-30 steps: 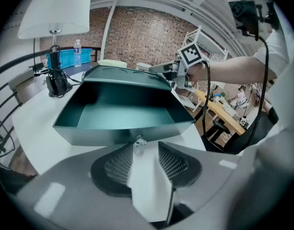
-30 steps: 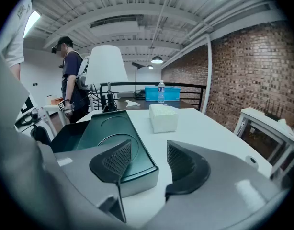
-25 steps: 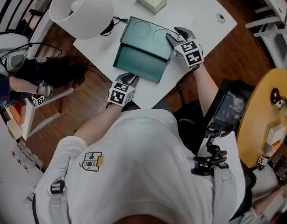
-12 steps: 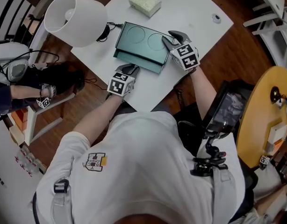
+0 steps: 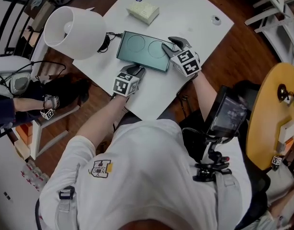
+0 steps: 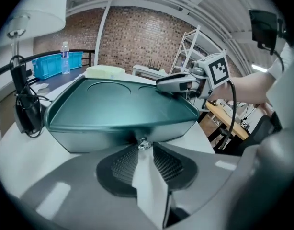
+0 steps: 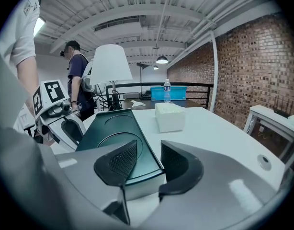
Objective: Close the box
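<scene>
The dark green box [image 5: 140, 49] lies on the white table [image 5: 185, 8] with its lid down flat; two circles are pressed into the lid. At the box's near edge, my left gripper [image 5: 136, 71] has its tips closed on the small metal clasp [image 6: 140, 144] of the front wall [image 6: 118, 128]. My right gripper [image 5: 172, 44] sits at the box's right end. Its jaws are opening, and the box's corner [image 7: 137, 176] stands between them: one pad [image 7: 119, 161] is over the lid, the other pad [image 7: 173, 163] is just off the side wall.
A white lamp shade [image 5: 73, 32] with its cable stands left of the box. A pale block [image 5: 143, 11] lies behind it, and a small round disc [image 5: 215, 19] at the far right. A seated person's arm [image 5: 22, 104] is at left, a yellow round table [image 5: 276, 114] at right.
The lid has swung down from half-raised to flat on the box, with my right gripper following it down. My left gripper has stayed at the front clasp.
</scene>
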A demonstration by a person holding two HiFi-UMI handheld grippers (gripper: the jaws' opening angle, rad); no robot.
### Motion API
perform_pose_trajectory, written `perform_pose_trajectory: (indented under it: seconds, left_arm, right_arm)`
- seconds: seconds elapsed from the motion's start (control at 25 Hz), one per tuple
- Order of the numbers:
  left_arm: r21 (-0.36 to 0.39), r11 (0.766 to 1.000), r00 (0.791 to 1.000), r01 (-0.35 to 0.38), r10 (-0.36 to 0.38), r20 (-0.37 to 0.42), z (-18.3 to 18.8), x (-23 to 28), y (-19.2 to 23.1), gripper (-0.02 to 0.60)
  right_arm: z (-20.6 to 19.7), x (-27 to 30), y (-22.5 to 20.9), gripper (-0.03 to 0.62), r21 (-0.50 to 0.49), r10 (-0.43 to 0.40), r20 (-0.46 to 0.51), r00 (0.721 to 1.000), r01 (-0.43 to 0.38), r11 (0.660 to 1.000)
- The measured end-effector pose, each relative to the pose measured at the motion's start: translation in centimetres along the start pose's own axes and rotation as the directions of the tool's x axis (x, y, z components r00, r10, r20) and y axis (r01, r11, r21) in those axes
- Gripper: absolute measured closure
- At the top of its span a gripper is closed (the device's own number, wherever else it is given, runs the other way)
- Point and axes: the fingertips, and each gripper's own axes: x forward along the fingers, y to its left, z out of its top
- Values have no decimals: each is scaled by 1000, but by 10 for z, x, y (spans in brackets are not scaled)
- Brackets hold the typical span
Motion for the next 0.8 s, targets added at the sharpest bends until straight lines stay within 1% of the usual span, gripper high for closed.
perform_pose_trajectory:
  seconds: [0.08,0.16,0.28,0.36,0.44,0.48,0.56,0.64,0.72,0.8]
  left_arm:
    - [-5,999,999,41,-40,19,-3,-5,-5,490]
    - [-5,997,996,72,-71,50,-12,-18,-7,482]
    - [30,997,990,74,-77,115,-35,-45,9,482]
    - [81,995,988,63,-74,136,-50,-59,27,500]
    - [136,989,989,54,-71,127,-61,-65,46,569]
    - [159,986,990,54,-74,122,-64,-66,53,582]
    - [204,976,989,72,-97,116,-65,-65,59,583]
    - [237,966,986,102,-129,102,-67,-62,58,583]
    - [251,960,985,126,-152,86,-72,-60,54,583]
    - [274,953,984,128,-157,86,-75,-59,50,583]
  right_arm:
    - [1,-4,-1,442,33,-11,19,1000,10,999]
    - [2,-17,0,439,83,-46,54,998,41,996]
    - [-11,-56,14,458,188,-133,100,986,113,976]
    - [-29,-85,41,500,259,-172,107,979,140,956]
    - [-51,-100,84,544,289,-150,83,985,120,950]
    - [-62,-102,109,565,290,-121,63,991,98,952]
    - [-83,-98,157,591,279,-54,14,998,48,959]
    - [-99,-88,195,594,263,5,-32,999,4,965]
    - [-110,-78,218,594,252,35,-66,997,-18,968]
    - [-115,-71,227,594,252,37,-84,996,-15,968]
